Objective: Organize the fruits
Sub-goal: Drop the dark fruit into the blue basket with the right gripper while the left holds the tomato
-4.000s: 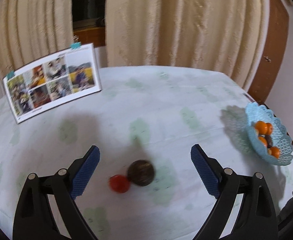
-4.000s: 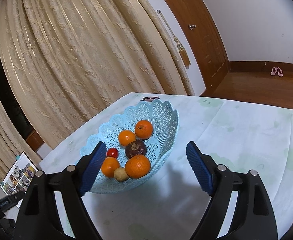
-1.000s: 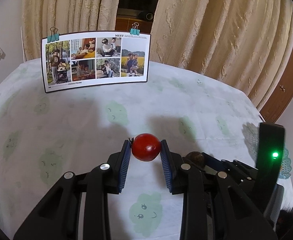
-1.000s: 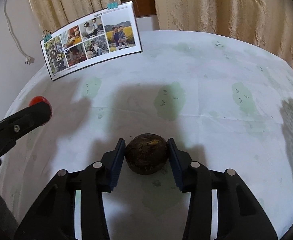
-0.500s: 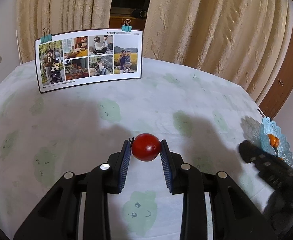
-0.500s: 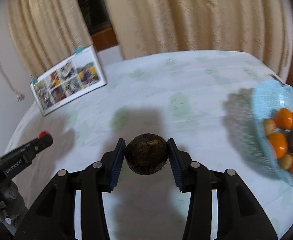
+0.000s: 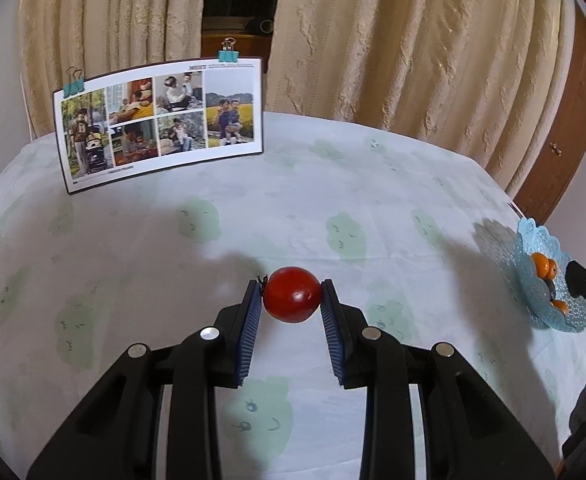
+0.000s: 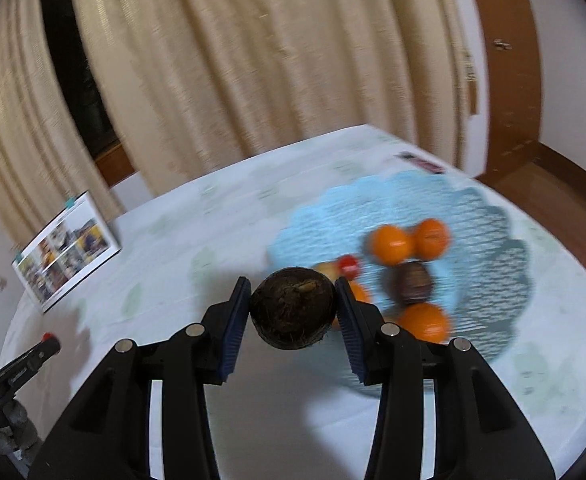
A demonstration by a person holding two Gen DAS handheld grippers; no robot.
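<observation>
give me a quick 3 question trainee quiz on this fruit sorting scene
1. True or false: the left gripper is shut on a red tomato.
2. The right gripper carries: A) an orange B) a dark brown round fruit C) nothing.
3. Fill in: the oranges sit in the light ___ lattice basket.

Key: 1 true; 2 B; 3 blue.
</observation>
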